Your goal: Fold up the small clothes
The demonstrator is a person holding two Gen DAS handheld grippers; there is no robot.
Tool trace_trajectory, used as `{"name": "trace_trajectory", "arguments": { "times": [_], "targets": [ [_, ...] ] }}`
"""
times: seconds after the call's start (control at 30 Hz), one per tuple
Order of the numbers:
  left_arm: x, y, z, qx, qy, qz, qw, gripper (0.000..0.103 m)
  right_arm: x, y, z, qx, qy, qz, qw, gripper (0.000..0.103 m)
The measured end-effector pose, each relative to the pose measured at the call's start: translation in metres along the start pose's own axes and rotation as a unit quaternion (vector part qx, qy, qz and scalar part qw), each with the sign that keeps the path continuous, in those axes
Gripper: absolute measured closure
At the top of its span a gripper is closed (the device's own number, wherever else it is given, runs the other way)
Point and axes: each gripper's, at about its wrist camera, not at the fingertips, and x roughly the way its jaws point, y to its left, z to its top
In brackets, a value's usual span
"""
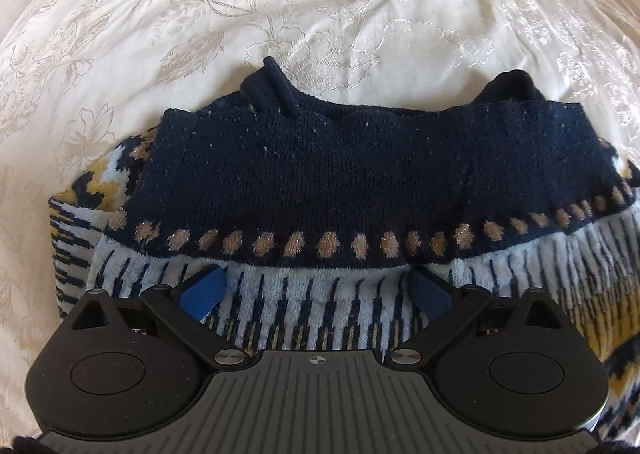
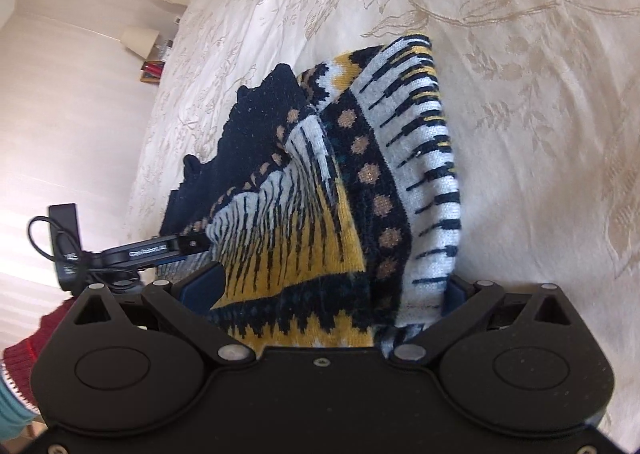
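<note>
Left gripper [image 1: 316, 288]: fingers [image 1: 202, 292] spread to full width, pointing steeply down over the pale striped band of the knitted sweater [image 1: 352, 182]; no fabric is pinched between them, so this gripper is released. Right gripper [image 2: 334, 294]: its fingers [image 2: 204, 286] flank a bunched, lifted fold of the same sweater, which fills the gap and rises out of it; the pads are largely hidden by the cloth, so whether they actually clamp it cannot be told, though the way the fold stands up suggests it is being carried. The sweater lies partly folded on the bed [image 1: 320, 6], navy yoke and collar on the far side, dotted band across the middle, and white, navy and yellow patterned body nearer the left gripper. Assessment: a soft, thick, light knit with no stiffness; it will drape, sag and stretch under its own weight and may snag on a finger edge. It is not slippery or fragile. Best taken at a doubled edge or corner, pinching all layers together, since a single layer will pull away from the rest. The embroidered bedspread beneath is smooth and may let the garment slide.
</note>
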Motion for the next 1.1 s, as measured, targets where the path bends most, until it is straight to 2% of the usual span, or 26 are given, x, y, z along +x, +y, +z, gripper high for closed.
{"name": "trace_trajectory", "arguments": {
  "times": [0.13,0.33,0.43,0.53,0.57,0.77,0.97,1.07,1.1],
  "targets": [
    [0.003,0.001,-0.001,-0.004,-0.002,-0.004,1.0,0.0,0.005,-0.006,0.005,0.014,0.003,0.028,0.999,0.0],
    [0.001,0.0,-0.002,-0.008,-0.008,-0.002,0.9999,0.0,0.014,0.0,0.009,0.029,0.002,0.024,0.999,0.0],
    [0.0,0.003,0.001,-0.006,0.005,-0.01,0.9999,0.0,0.016,0.0,0.009,0.031,0.001,0.029,0.999,0.0],
    [-0.015,0.007,0.004,-0.019,0.005,-0.015,0.9997,0.004,0.016,-0.001,0.01,0.03,0.001,0.033,0.999,0.0],
    [-0.022,0.006,0.001,-0.021,0.001,-0.016,0.9997,0.007,0.016,-0.001,0.01,0.028,0.001,0.032,0.999,0.0],
    [-0.049,-0.013,-0.041,-0.016,-0.006,-0.02,0.9997,0.007,0.015,0.001,0.009,0.026,-0.002,0.026,0.999,0.0],
    [-0.038,-0.027,-0.075,0.009,0.017,-0.011,0.9997,0.005,0.014,0.002,0.008,0.029,0.0,0.026,0.999,0.0],
    [-0.038,-0.022,-0.073,-0.005,0.021,-0.025,0.9995,0.006,0.014,0.004,0.009,0.025,0.002,0.012,1.0,0.006],
    [-0.041,-0.019,-0.072,-0.01,0.019,-0.03,0.9993,0.006,0.013,0.005,0.009,0.023,0.002,0.006,1.0,0.011]
  ]
}}
